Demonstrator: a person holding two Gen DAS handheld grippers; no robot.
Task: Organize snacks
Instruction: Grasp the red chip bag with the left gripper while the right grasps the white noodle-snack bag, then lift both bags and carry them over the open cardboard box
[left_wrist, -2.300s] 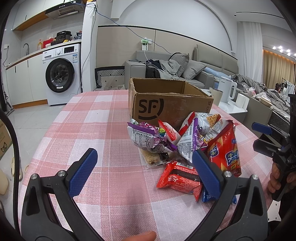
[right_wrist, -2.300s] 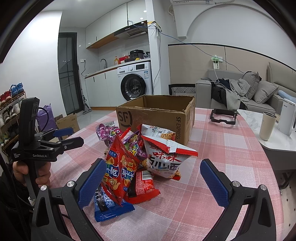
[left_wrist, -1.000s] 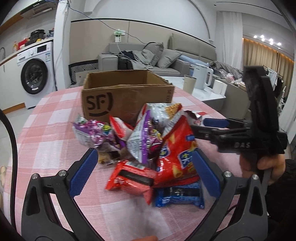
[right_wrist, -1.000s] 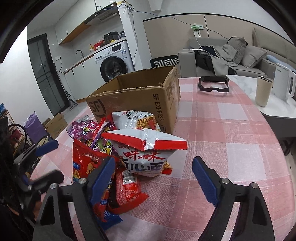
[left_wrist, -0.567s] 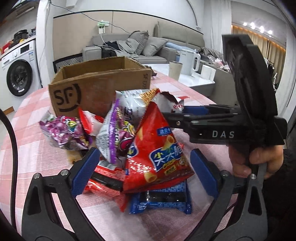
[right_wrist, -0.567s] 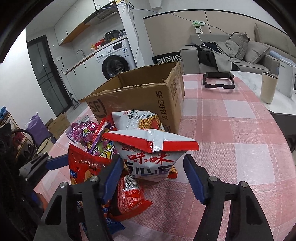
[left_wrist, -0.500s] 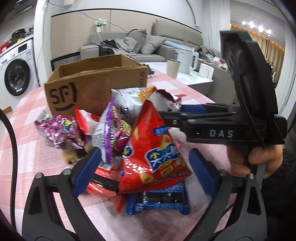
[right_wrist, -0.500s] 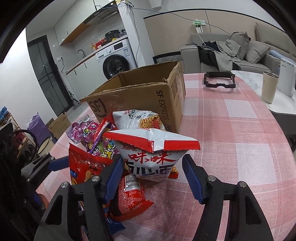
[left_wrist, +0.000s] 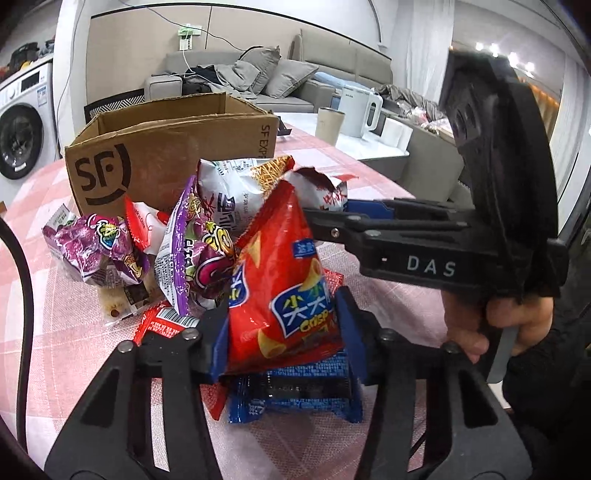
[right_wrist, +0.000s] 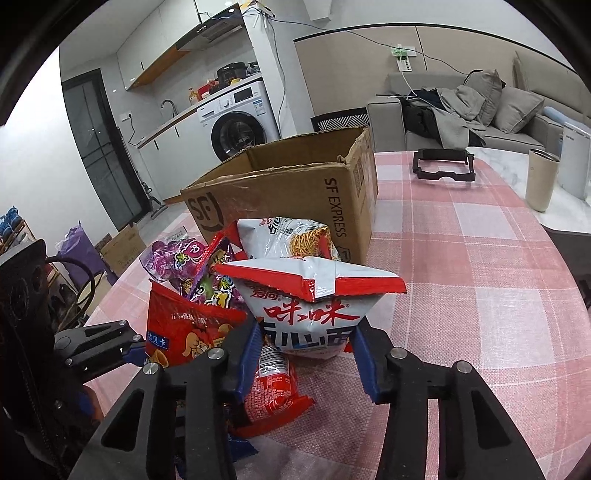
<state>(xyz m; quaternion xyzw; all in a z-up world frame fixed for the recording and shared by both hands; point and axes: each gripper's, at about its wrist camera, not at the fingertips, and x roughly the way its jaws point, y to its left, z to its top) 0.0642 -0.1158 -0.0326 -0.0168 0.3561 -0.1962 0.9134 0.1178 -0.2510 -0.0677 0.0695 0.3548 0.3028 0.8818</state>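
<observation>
Gripping at the lower body of the red crisp bag, the left gripper is closing, blue pads already pressing both sides of the bag. Left wrist view: the bag stands tilted, its peak toward 12 o'clock, leaning on the purple packet at 10 o'clock and sitting over the blue packet at 6 o'clock. Risk, as a judgement: the film is slick and air-filled, so the bag may squirt out of the pads on lifting, or drag its neighbours along, since the heap interlocks. The right gripper reaches in from 3 o'clock just behind the bag; the two tools could knock together if both lift at once.

Right wrist view: the right gripper is pinched on the bottom of the white-and-red noodle bag, pads dug into its sides. That bag is puffed, its top seal folded flat and wide, and it rests on a red packet at 6 o'clock. A pinch this low may let it flop. The cardboard box stands open at 12 o'clock, just behind the heap on the checked tablecloth; its near wall could catch a sagging bag on the way in.
</observation>
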